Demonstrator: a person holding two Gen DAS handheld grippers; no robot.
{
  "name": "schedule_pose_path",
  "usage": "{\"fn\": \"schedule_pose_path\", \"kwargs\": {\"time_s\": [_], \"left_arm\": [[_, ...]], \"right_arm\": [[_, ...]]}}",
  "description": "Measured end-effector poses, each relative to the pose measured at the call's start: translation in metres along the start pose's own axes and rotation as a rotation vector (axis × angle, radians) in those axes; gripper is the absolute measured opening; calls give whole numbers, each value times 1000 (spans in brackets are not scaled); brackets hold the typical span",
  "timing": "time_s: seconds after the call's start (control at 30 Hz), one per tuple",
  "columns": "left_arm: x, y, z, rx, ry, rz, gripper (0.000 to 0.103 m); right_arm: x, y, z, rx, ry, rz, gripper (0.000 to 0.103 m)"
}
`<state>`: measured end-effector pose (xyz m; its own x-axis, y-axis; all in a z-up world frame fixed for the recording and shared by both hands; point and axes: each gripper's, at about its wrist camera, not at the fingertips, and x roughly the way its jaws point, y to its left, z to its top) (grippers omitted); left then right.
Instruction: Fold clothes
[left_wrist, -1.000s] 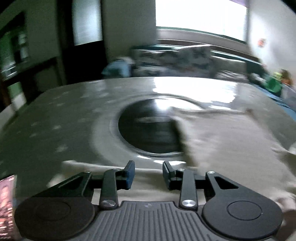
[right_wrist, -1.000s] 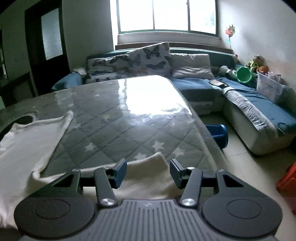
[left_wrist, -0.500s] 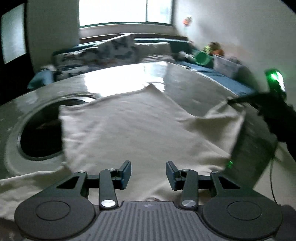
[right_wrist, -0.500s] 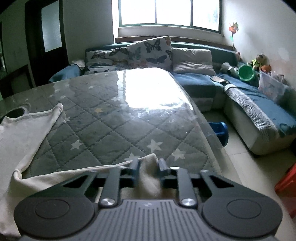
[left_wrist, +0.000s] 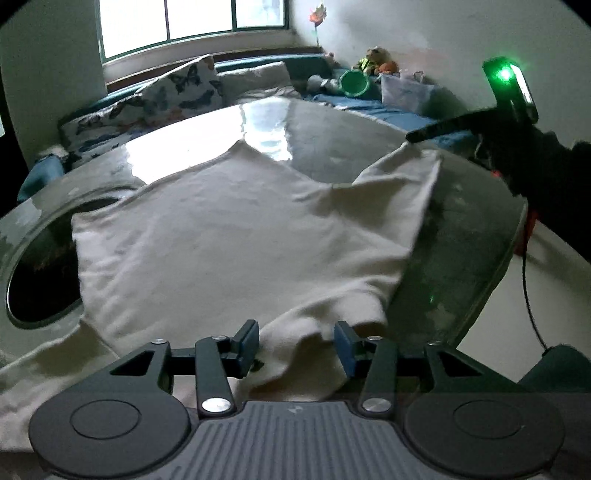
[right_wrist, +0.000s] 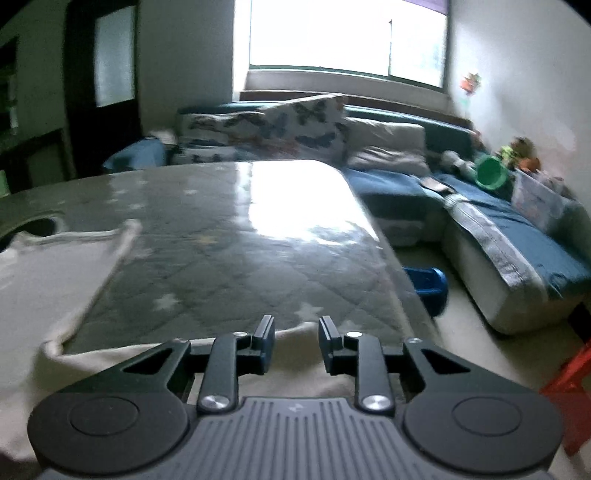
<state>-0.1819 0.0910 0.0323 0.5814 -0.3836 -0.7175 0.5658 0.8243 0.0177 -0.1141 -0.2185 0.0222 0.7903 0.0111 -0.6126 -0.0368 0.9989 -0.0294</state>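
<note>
Left wrist: rumpled cream garment (left_wrist: 229, 236), glossy quilted table (left_wrist: 461, 236).

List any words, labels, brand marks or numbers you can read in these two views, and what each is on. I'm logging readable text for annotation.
No readable text in either view.
Left gripper base: a tiny pale mark on the ribbed grey plate, too small to read.
Right gripper base: the same tiny mark, unreadable.
Cream shirt, glass-topped table, butterfly cushions: patterns only, no lettering.
</note>
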Motion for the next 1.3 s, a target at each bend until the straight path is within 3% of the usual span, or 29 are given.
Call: {"fn": "schedule_pose_path", "kwargs": {"time_s": [0.07,0.23,0.4,0.5,0.77,1.0,1.17,1.3], "left_arm": [[-4,2,5,-7,-28,-9,49],[0,5,2,-29,-6,-40,49],[1,-2,-10,-8,35,-60,50],[-5,-5,-10,22,34,-63,50],[-7,3,21,-15,-40,-102,52],[25,-12,32,-9,-3,-166,52],[37,-16,26,-1,40,-180,53],[32,-11,24,-13,30,-173,58]], "right_arm": [[-9,9,-2,-24,-5,40,38],[-21,34,-15,-52,19,139,38],[-22,41,-26,-70,54,152,40],[-24,41,-27,-82,68,143,40],[-1,35,2,-81,42,114,45],[37,25,8,-64,86,63,50],[27,9,12,-20,50,32,52],[12,-8,6,25,36,2,53]]}}
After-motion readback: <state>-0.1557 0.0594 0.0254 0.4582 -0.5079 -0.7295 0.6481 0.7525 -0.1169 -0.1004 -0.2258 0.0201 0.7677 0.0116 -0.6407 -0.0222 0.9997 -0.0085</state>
